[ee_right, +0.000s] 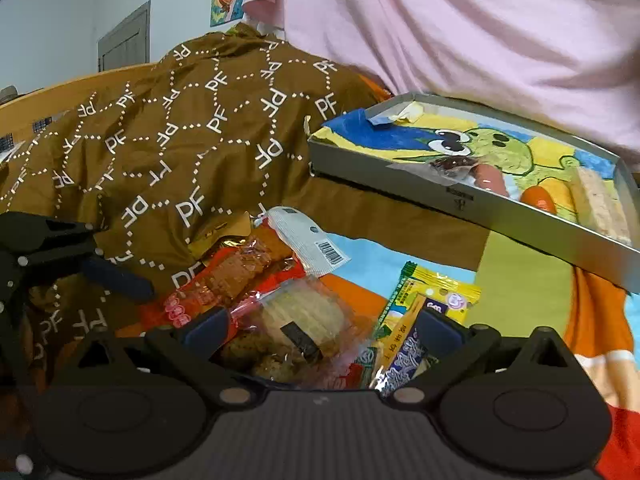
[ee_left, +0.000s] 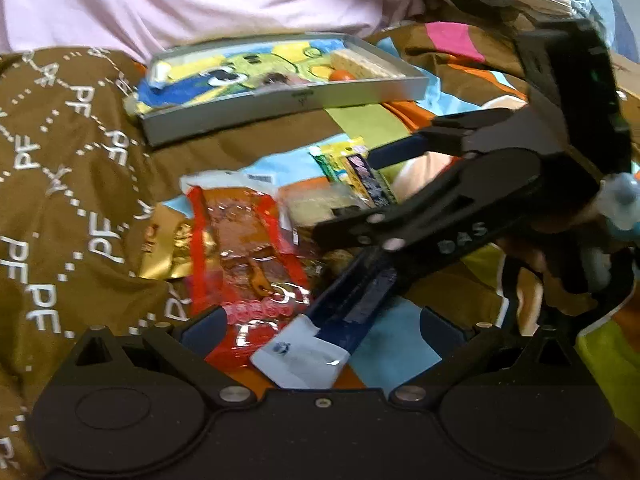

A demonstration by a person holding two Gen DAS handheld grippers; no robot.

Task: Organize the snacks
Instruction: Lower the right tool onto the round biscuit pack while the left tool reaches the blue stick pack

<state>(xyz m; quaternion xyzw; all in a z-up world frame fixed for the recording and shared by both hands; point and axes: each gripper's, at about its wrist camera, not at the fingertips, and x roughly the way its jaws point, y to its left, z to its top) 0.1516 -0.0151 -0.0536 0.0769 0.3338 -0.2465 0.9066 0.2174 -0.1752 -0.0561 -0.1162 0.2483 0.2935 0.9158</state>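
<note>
Left wrist view, pile: we're looking down on loose snacks on the patterned bedspread, with a red-and-clear plastic packet of brown strips (ee_left: pixel 244 256) in the middle and a gold foil packet (ee_left: pixel 168 248) just beside it.
Left wrist view, left gripper (ee_left: pixel 320 324): our jaws stand wide, nothing pinched, with the red packet's end and a white-and-blue wrapper (ee_left: pixel 304 356) lying between them.
Left wrist view, right gripper (ee_left: pixel 384 184): it reaches in from the right over the pile, fingers spread, nothing clamped.
Left wrist view, tray: the shallow grey box with a cartoon-painted floor (ee_left: pixel 280 98) sits beyond the pile, a few snacks already in it.
Right wrist view, right gripper (ee_right: pixel 320 328): jaws wide apart, a clear bag of pale round crackers (ee_right: pixel 304 320) between them, pads not pressing.
Right wrist view, neighbours: a yellow-green sachet (ee_right: pixel 436 292) and a purple-printed stick pack lie just beside the right finger.
Right wrist view, left gripper (ee_right: pixel 80 260): in at the left edge; we cannot tell its opening from here.
Risk, our call: closing here could snag two overlapping wrappers at once.
Risk, our call: the grippers work close together and could knock each other.
Risk, our call: slick film may slip out on the way to the tray.
</note>
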